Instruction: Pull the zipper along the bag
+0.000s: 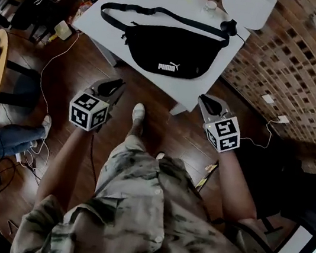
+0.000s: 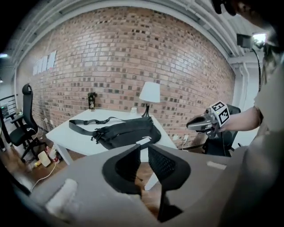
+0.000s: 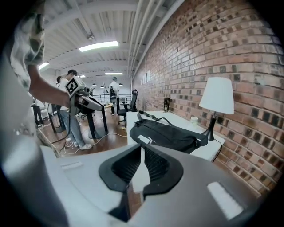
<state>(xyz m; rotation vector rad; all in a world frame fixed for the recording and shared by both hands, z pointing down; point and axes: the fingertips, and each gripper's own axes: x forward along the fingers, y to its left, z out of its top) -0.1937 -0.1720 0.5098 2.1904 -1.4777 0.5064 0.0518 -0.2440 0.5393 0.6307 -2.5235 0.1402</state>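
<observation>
A black waist bag [image 1: 171, 50] with a white logo lies on the white table [image 1: 124, 3], its strap looped toward the far side. Small pull tabs [image 2: 94, 137] hang at its left end. My left gripper [image 1: 115, 86] hovers short of the table's near edge, left of the bag. Its jaws [image 2: 144, 148] stand a little apart with nothing between them. My right gripper [image 1: 208, 103] hangs off the table's near right corner. Its jaws [image 3: 142, 150] show only a thin slit and hold nothing. Both grippers are clear of the bag [image 3: 166, 135].
A white-shaded lamp [image 1: 248, 5] stands at the table's far right by the brick wall. A cable [image 1: 55, 58] and a small box lie on the wood floor at left. An office chair [image 2: 20, 119] stands further left. People stand at desks [image 3: 73, 111] behind.
</observation>
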